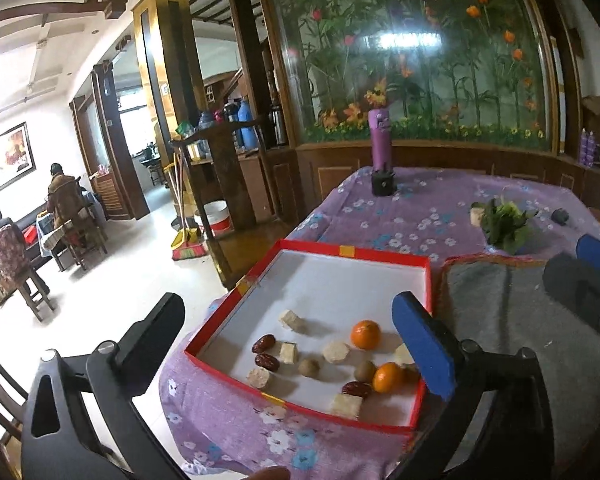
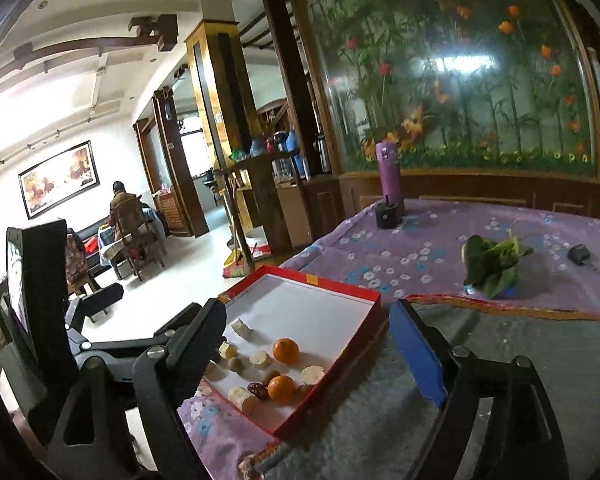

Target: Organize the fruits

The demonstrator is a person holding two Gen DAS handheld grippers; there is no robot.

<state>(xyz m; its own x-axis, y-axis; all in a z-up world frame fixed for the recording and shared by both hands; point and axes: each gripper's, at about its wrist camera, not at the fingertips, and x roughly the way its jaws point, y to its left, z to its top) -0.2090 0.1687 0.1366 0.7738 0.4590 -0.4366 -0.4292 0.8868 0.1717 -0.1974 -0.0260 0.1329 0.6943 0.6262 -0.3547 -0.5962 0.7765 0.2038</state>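
A red box (image 1: 384, 255) with a white floor sits on the purple flowered cloth and also shows in the right wrist view (image 2: 342, 285). Its near half holds two oranges (image 1: 365, 334) (image 2: 286, 350), several red dates (image 1: 264, 344), brown round fruits (image 1: 309, 368) and pale cut chunks (image 1: 336, 352). My left gripper (image 1: 288, 340) is open and empty, hovering above the box's near end. My right gripper (image 2: 306, 344) is open and empty, to the right of the box and above the grey mat (image 2: 500, 344).
A purple bottle (image 1: 380, 140) and a small black pot (image 1: 383, 182) stand at the table's far side. A bunch of green leaves (image 1: 504, 220) and a small dark object (image 1: 561, 216) lie at the far right. The table's left edge drops to the floor.
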